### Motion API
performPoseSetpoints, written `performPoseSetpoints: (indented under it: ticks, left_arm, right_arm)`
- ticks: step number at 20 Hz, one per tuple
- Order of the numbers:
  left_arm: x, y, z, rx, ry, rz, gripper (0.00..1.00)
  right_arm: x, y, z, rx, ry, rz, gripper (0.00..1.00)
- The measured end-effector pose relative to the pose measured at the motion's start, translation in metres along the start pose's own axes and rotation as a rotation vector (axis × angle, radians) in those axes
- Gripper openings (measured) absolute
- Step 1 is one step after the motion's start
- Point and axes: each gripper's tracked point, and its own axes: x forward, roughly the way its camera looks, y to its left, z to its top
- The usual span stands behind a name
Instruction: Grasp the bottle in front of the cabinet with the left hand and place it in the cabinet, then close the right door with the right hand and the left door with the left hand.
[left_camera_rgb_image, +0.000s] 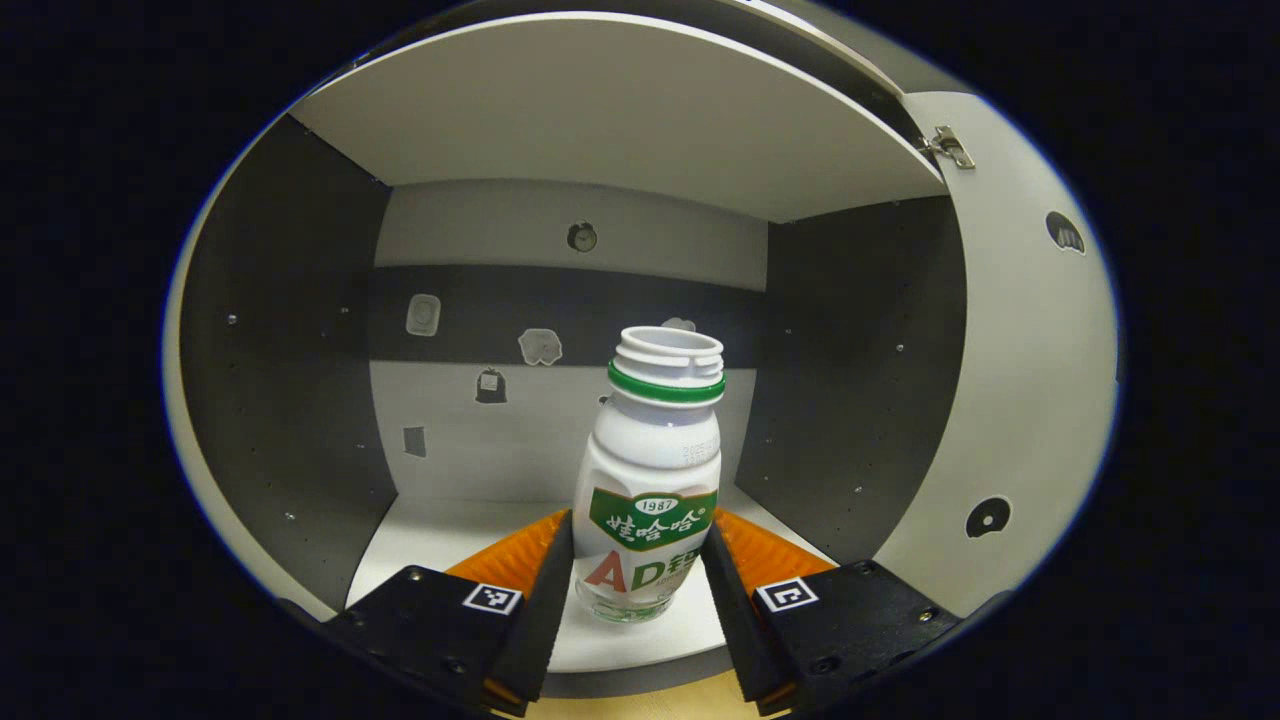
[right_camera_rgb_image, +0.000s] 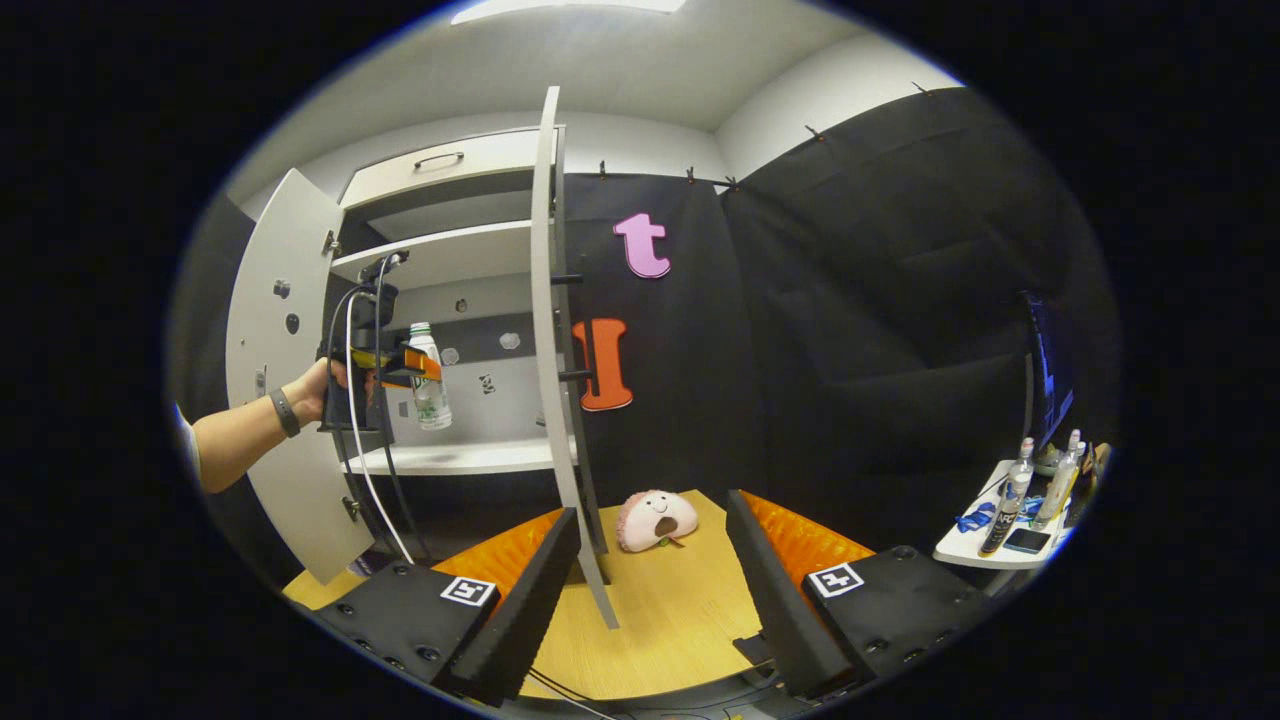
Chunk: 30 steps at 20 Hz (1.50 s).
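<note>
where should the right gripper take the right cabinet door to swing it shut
Take the right door at its free front edge, coming from the open side nearest the right gripper. The door stands edge-on, swung fully out, so pushing near the edge farthest from the hinges probably turns it most easily. The right gripper is open and empty.

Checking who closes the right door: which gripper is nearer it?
Right. The right gripper sits just before the right door's edge; the left gripper holds the bottle inside the cabinet.
</note>
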Motion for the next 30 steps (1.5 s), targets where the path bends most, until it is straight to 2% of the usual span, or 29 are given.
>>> performPoseSetpoints:
  ticks: [4, 7, 10, 16, 19, 20, 21, 23, 30]
  left_arm:
    - [0.045, 0.006, -0.019, 0.007, 0.072, 0.003, 0.72]
    - [0.061, 0.005, -0.04, -0.073, 0.132, -0.006, 0.72]
    - [0.067, 0.006, -0.051, -0.122, 0.158, 0.01, 0.72]
    - [0.073, 0.011, -0.052, -0.096, 0.152, 0.035, 0.76]
    - [0.078, 0.01, -0.05, -0.108, 0.128, 0.013, 0.83]
    - [0.078, 0.013, -0.051, -0.111, 0.124, 0.013, 0.92]
    - [0.077, 0.012, -0.05, -0.114, 0.118, 0.013, 0.95]
    - [0.07, 0.017, -0.043, -0.111, 0.092, 0.029, 0.96]
    - [0.029, 0.016, 0.007, -0.089, -0.095, 0.012, 0.95]
  right_arm:
    - [-0.006, -0.041, -0.007, -0.01, 0.01, -0.106, 0.97]
    - [-0.006, -0.056, -0.01, 0.009, 0.019, -0.157, 0.97]
    - [-0.003, -0.056, -0.011, 0.031, 0.019, -0.164, 0.98]
    - [0.003, -0.057, -0.017, 0.01, 0.022, -0.169, 0.98]
    - [0.006, -0.053, -0.019, 0.014, 0.024, -0.163, 0.98]
    - [0.006, -0.052, -0.019, 0.014, 0.019, -0.16, 0.98]
    - [0.006, -0.051, -0.017, 0.012, 0.013, -0.159, 0.98]
    - [0.006, -0.051, -0.016, 0.011, 0.005, -0.158, 0.98]
    - [0.007, -0.048, -0.016, 0.012, 0.009, -0.128, 0.98]
